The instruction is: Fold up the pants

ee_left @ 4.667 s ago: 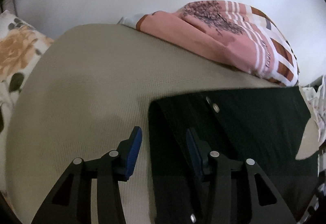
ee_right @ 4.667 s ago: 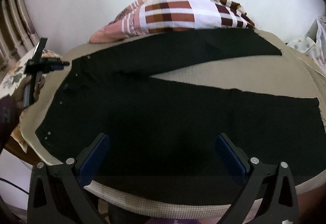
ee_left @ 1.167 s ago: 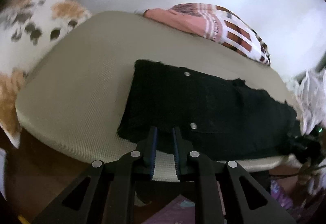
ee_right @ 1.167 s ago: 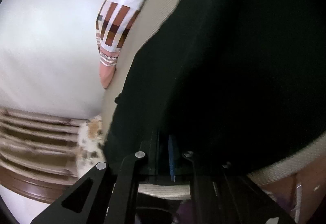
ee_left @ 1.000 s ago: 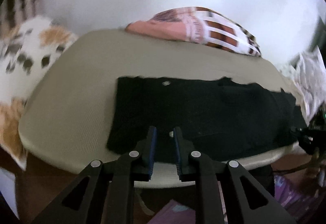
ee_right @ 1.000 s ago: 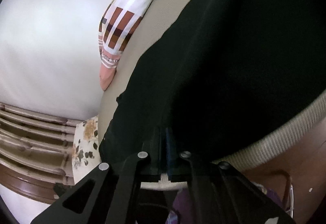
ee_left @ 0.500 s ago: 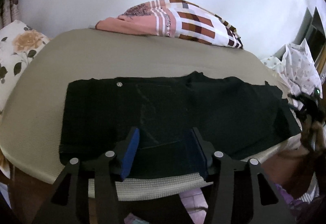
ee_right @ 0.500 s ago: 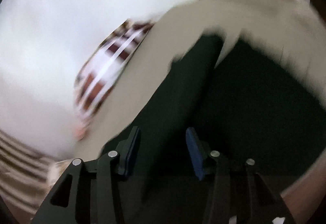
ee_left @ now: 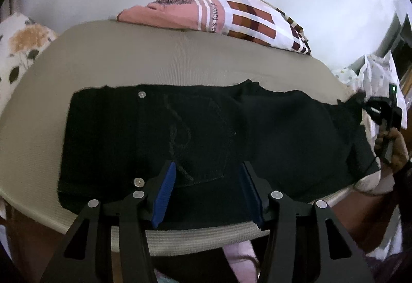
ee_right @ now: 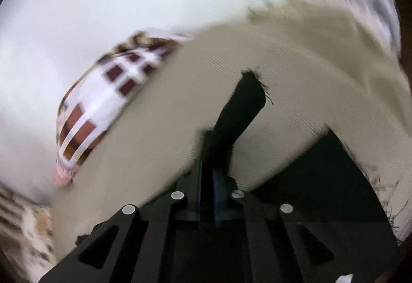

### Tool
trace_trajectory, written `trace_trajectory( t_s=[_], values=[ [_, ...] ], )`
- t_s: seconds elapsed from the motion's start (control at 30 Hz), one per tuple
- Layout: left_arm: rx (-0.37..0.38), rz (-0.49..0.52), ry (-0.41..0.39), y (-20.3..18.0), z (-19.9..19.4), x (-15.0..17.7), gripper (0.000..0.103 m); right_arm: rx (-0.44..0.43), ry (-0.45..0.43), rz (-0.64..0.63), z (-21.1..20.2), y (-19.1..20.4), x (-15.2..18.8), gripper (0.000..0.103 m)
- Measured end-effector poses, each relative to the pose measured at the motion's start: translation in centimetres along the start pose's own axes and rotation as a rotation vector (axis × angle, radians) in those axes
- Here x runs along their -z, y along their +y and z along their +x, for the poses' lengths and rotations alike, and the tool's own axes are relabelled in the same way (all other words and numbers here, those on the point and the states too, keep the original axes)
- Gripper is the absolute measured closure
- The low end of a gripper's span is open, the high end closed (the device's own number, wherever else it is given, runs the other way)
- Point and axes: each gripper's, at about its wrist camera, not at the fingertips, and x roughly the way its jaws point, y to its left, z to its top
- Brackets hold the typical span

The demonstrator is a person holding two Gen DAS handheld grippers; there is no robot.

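Observation:
Black pants (ee_left: 270, 133) lie folded lengthwise across a beige padded surface (ee_left: 154, 56), waist to the left, back pocket facing up. My left gripper (ee_left: 207, 169) hovers open over the pocket near the front edge, with nothing pinched. At the far right a hand (ee_left: 391, 146) holds the other gripper by the leg ends. In the right wrist view, my right gripper (ee_right: 209, 167) is closing, and a strip of black pant leg (ee_right: 244, 103) stands up from between its pads, lifted above the surface. More black cloth (ee_right: 322, 175) lies below it.
A checked pink and brown cloth bundle (ee_left: 244, 15) lies along the back edge by the white wall. A floral cushion (ee_left: 20, 46) sits at the left, and a white dotted cloth (ee_left: 378, 72) at the right. The surface's front edge is just under my left fingers.
My left gripper has opened and shifted over the pocket. My right gripper opened, swung toward the leg end, closed on it and rose with it.

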Motion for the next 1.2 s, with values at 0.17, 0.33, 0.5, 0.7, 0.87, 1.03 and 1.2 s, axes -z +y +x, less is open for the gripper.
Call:
trace_trajectory(
  t_s=[0.17, 0.33, 0.5, 0.7, 0.87, 1.03, 1.2],
  values=[
    [0.024, -0.046, 0.021, 0.1, 0.6, 0.0, 0.05, 0.053, 0.033, -0.418, 2.1, 14.5, 6.1, 0.084],
    [0.005, -0.022, 0.01, -0.2, -0.1, 0.4, 0.05, -0.358, 0.248, -0.424, 1.5, 18.3, 13.1, 0.059],
    [0.017, -0.035, 0.024, 0.3, 0.1, 0.7, 0.048, -0.412, 0.224, -0.171, 0.0, 8.1, 9.8, 0.057],
    [0.041, -0.106, 0.045, 0.9, 1.2, 0.9, 0.048, -0.37, 0.239, -0.102, 0.8, 1.5, 4.3, 0.057],
    [0.04, -0.125, 0.067, 0.9, 1.8, 1.0, 0.048, -0.376, 0.287, -0.33, 2.4, 6.7, 3.1, 0.057],
    [0.018, -0.098, 0.071, 0.6, 2.0, 0.7, 0.048, -0.24, 0.384, -0.556, 8.0, 12.5, 3.1, 0.057],
    [-0.003, -0.099, 0.08, 1.2, 2.3, 0.9, 0.048, -0.178, 0.54, -0.601, 12.7, 13.5, 4.3, 0.077]
  ],
)
